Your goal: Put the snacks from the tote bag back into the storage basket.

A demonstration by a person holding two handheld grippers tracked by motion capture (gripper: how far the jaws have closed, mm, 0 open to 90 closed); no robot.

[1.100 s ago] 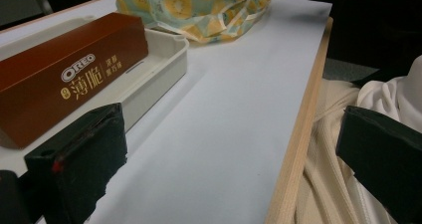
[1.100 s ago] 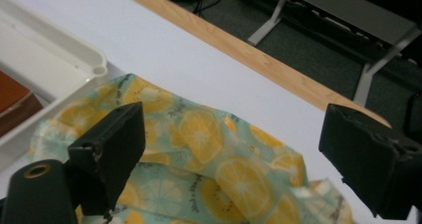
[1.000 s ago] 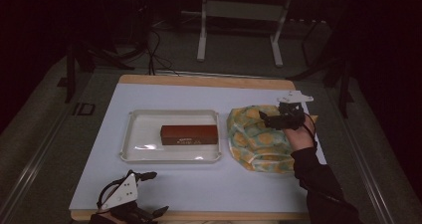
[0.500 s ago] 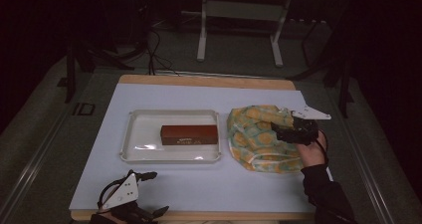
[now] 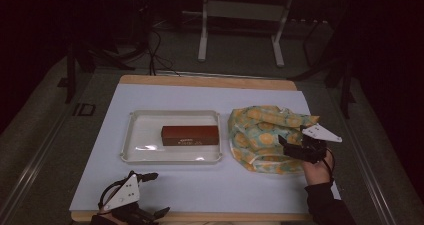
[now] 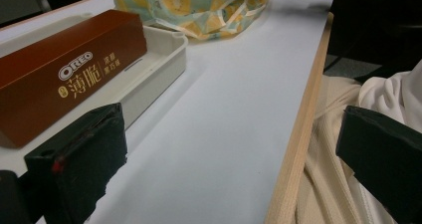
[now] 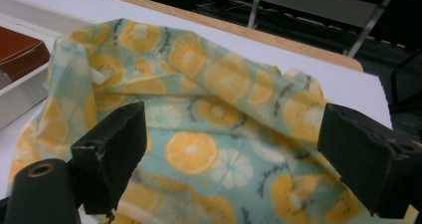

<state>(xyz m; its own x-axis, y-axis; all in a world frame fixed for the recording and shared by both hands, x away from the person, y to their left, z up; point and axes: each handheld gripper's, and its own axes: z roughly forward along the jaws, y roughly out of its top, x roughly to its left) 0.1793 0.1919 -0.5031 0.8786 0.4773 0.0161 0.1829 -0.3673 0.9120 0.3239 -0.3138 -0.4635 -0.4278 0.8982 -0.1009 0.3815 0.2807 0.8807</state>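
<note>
Right claw (image 5: 295,147) spread wide, jaws apart over the near right part of the orange-slice patterned cloth bag (image 5: 265,135), nothing pinched between them. Bag lies crumpled on the right side of the white-topped bench (image 5: 200,185). Just beside it to the left, a white tray (image 5: 131,150) holds a brown Oreo box (image 5: 190,135) lying flat. Left claw (image 5: 150,195) spread at the near left edge of the bench, holding nothing.

Box (image 7: 17,50) cut by left edge; bag (image 6: 189,5) top cropped; left gripper (image 5: 152,195) partly below frame
</note>
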